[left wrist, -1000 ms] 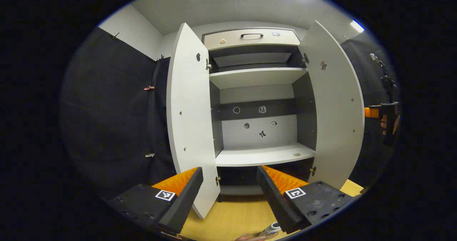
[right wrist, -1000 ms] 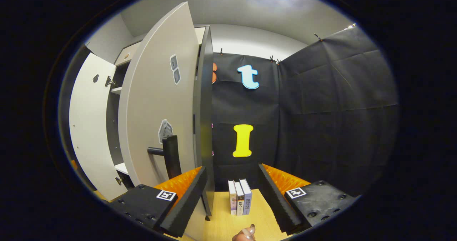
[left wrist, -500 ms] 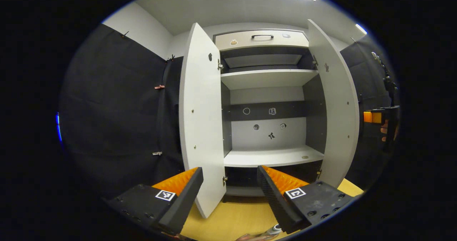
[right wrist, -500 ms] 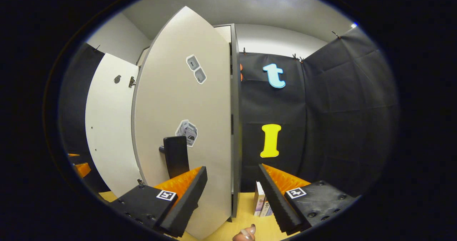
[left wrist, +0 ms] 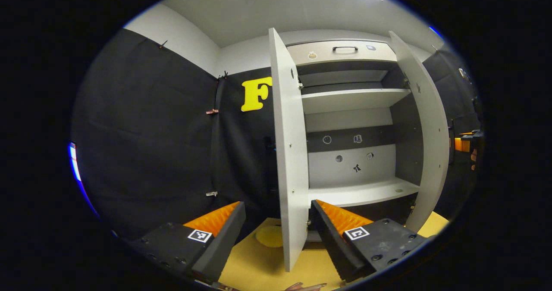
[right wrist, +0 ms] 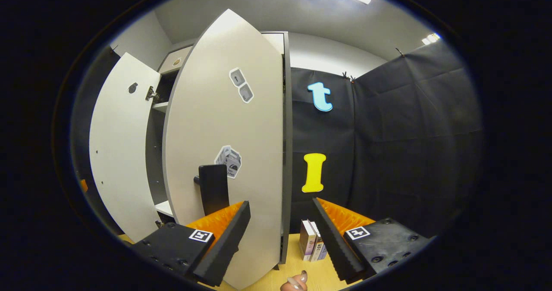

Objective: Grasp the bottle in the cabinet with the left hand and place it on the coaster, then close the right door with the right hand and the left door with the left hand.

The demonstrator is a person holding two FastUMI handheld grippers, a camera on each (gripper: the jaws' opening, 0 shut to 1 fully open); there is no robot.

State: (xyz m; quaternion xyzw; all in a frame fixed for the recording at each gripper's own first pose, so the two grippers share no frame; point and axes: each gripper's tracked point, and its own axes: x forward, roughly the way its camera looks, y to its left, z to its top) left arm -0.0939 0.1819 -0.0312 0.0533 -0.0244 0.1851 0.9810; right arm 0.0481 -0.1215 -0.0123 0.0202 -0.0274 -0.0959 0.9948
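Two doors of the cabinet [left wrist: 353,123] stand open, its shelves bare; the bottle cannot be made out, and a yellow coaster [left wrist: 268,236] lies on the wooden worktop [left wrist: 258,265] at 6 o'clock in the left gripper view. Both the left gripper [left wrist: 278,235] and right gripper [right wrist: 280,235] hold wide, empty jaws, the right one near the right door [right wrist: 224,153] and its black handle [right wrist: 212,188] at 7 o'clock. Judged risk: a push landing off the panel could let the door swing back; black cloth walls enclose the booth.
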